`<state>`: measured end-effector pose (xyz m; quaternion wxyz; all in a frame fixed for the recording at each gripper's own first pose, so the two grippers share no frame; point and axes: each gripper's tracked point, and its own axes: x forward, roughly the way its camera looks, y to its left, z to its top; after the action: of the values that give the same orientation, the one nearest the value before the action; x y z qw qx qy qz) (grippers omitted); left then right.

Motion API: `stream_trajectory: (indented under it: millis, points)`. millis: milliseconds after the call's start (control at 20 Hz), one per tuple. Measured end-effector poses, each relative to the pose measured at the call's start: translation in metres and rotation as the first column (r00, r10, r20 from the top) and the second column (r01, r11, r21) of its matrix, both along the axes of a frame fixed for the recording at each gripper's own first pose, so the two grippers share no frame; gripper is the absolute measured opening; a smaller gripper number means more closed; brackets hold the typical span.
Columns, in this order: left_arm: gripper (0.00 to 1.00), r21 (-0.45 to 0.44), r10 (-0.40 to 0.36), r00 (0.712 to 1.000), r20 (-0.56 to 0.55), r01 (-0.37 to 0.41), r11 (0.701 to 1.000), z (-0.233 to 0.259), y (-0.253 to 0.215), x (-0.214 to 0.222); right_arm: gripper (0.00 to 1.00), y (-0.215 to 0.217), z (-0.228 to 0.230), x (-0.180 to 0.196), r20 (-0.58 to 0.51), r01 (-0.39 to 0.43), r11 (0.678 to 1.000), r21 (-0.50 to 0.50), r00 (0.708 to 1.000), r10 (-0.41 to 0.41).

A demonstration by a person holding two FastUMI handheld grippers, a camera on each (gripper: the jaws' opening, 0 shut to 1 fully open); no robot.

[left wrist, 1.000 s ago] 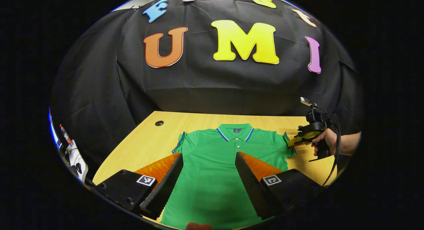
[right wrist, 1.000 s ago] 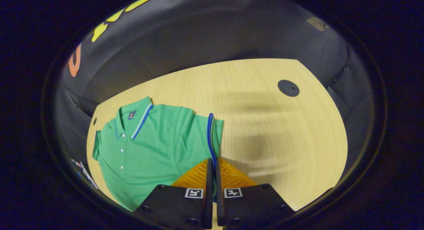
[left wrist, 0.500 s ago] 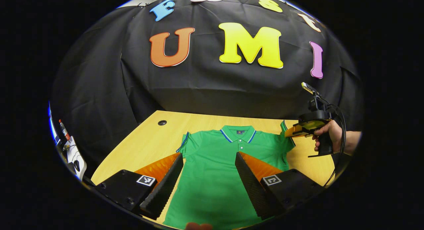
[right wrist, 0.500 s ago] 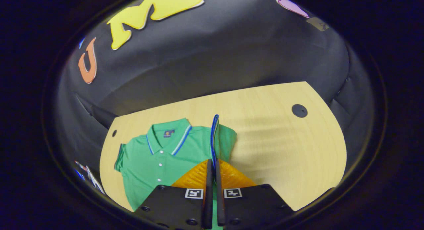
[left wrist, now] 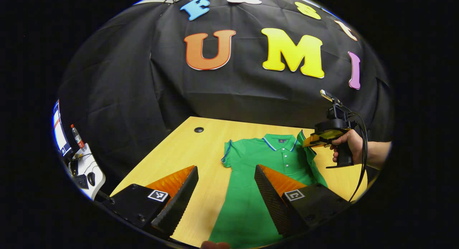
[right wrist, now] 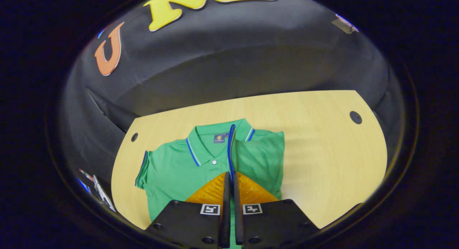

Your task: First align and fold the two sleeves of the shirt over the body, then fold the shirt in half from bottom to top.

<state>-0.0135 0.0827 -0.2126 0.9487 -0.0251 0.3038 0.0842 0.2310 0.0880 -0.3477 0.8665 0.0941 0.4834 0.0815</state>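
Over shirt (right wrist: pixel 172 170), right hand-held gripper (right wrist: pixel 230 177) clamping sleeve (right wrist: pixel 230 148).

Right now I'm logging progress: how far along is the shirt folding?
Nothing is finished. In hand: the right gripper pinches the right sleeve and holds it raised over the shirt body. Left: the left sleeve lies flat, the left gripper hovers open, and the bottom-to-top fold remains.

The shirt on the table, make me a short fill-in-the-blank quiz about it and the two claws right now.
1. The right claw is shut on the shirt's ____.
2. The left claw has its jaws ____.
3. The green shirt lies on a ____ table.
4. The collar carries white and ____ stripes.

Missing words: sleeve; open; wooden; blue
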Motion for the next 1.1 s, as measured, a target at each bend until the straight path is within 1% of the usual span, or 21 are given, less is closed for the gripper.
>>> stream_trajectory:
  millis: [50,150,250,350,400,500,550,650,750,850,900,950,1000,1050,1100]
  points:
    - [1.0,-0.004,0.013,1.0,-0.01,-0.013,1.0,-0.002,0.006,-0.003,0.08,0.008,-0.008,0.0,-0.009,-0.005,1.0,-0.008,1.0,0.005]
    - [1.0,-0.012,0.028,0.999,-0.029,-0.029,1.0,-0.006,0.018,-0.007,0.08,0.022,-0.02,0.004,-0.02,-0.004,1.0,-0.02,1.0,0.004]
    - [1.0,-0.006,0.033,0.998,-0.046,-0.034,0.999,-0.01,0.027,-0.014,0.08,0.033,-0.031,0.008,-0.012,-0.031,0.999,-0.044,0.999,0.03]
    - [1.0,0.007,0.034,0.998,-0.052,-0.034,0.999,-0.008,0.037,-0.016,0.08,0.039,-0.038,0.013,-0.009,-0.031,0.998,-0.061,0.999,0.031]
    - [1.0,0.009,0.036,0.998,-0.055,-0.036,0.999,-0.009,0.04,-0.018,0.08,0.043,-0.042,0.013,-0.017,-0.022,0.998,-0.055,1.0,0.021]
    - [1.0,0.004,0.039,0.997,-0.063,-0.039,0.999,-0.013,0.043,-0.017,0.12,0.048,-0.047,0.01,-0.043,0.009,0.999,-0.033,0.999,-0.01]
    - [1.0,0.0,0.038,0.997,-0.063,-0.038,0.999,-0.011,0.045,-0.016,0.11,0.052,-0.046,0.006,-0.056,0.017,1.0,-0.008,0.998,-0.017]
    - [1.0,-0.012,0.029,0.998,-0.056,-0.029,0.999,-0.012,0.045,-0.011,0.36,0.054,-0.035,-0.001,-0.056,0.02,1.0,0.021,0.998,-0.019]
    - [1.0,-0.034,0.015,0.999,-0.045,-0.017,0.999,-0.01,0.041,-0.003,0.69,0.049,-0.016,-0.012,-0.023,0.013,1.0,0.024,1.0,-0.012]
    - [1.0,-0.059,-0.009,0.999,-0.035,0.007,0.998,-0.01,0.036,0.011,0.77,0.037,0.01,-0.027,0.022,-0.001,1.0,0.015,1.0,0.0]
    - [1.0,-0.07,-0.023,0.999,-0.029,0.021,0.997,-0.011,0.034,0.02,0.77,0.029,0.024,-0.037,0.046,-0.007,1.0,0.011,0.999,0.007]
    - [1.0,-0.083,-0.04,0.999,-0.021,0.039,0.996,-0.01,0.03,0.028,0.84,0.022,0.039,-0.047,0.072,-0.017,1.0,0.003,0.997,0.017]
    - [1.0,-0.103,-0.06,0.998,-0.015,0.058,0.993,-0.011,0.027,0.037,0.78,0.012,0.055,-0.059,0.1,-0.028,1.0,-0.01,0.995,0.029]
    - [1.0,-0.129,-0.087,0.996,-0.018,0.084,0.988,-0.013,0.022,0.046,0.86,0.003,0.071,-0.07,0.134,-0.037,0.999,-0.023,0.99,0.04]
    - [1.0,-0.159,-0.115,0.993,-0.024,0.11,0.981,-0.016,0.017,0.054,0.87,-0.008,0.088,-0.082,0.169,-0.044,0.998,-0.036,0.984,0.049]
